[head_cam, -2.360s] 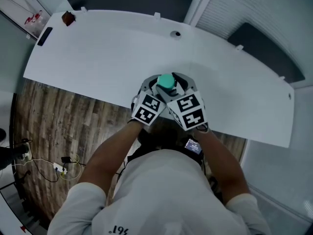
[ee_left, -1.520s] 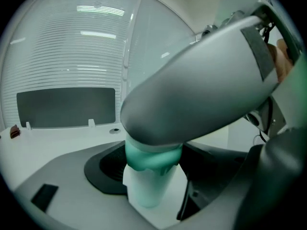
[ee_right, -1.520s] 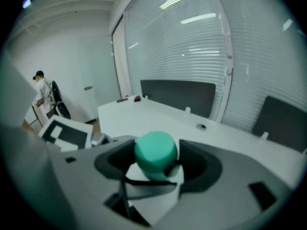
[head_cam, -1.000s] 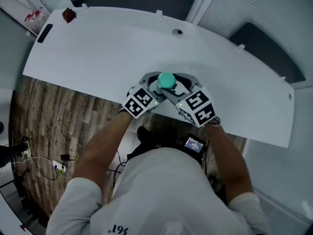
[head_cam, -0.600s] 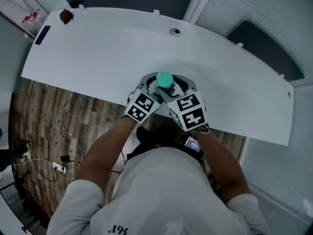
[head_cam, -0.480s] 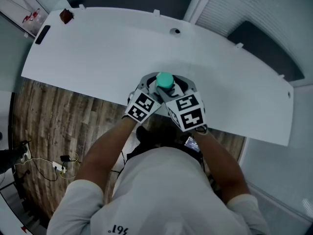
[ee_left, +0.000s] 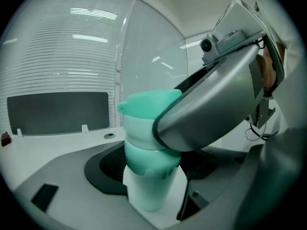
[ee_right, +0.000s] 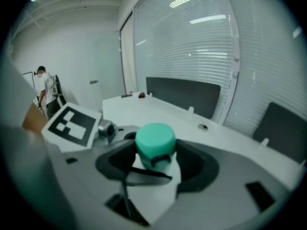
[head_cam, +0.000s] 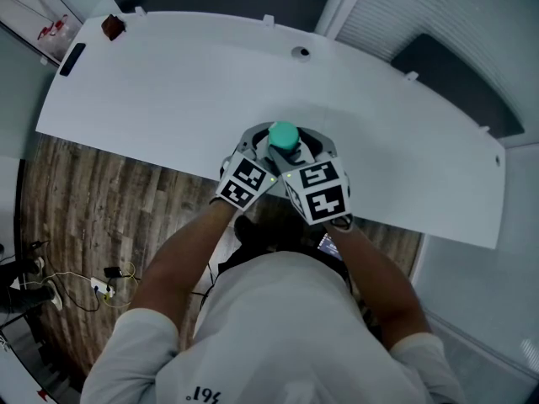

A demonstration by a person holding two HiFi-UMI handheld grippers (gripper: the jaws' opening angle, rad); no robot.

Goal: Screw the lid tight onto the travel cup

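A travel cup with a mint-green lid (head_cam: 284, 133) stands near the front edge of the white table (head_cam: 168, 91). Both grippers meet around it. My left gripper (head_cam: 268, 145) is shut on the cup's body (ee_left: 146, 188), low down, in the left gripper view. My right gripper (head_cam: 300, 146) is shut on the lid (ee_right: 154, 140), its grey jaw lying across the lid (ee_left: 144, 111) in the left gripper view. The cup's lower part is hidden in the head view. The left gripper's marker cube (ee_right: 72, 123) shows beside the lid in the right gripper view.
A small red object (head_cam: 111, 27) and a black bar (head_cam: 72, 59) lie at the table's far left corner. A round cable hole (head_cam: 301, 53) sits near the back edge. Wooden floor with cables (head_cam: 76, 284) is at left. A person (ee_right: 45, 87) stands far off.
A second ago the two marker cubes were spread apart; both have since turned inward around the cup. Over the last half second the right gripper twisted slightly further on the lid. The cup stays put.
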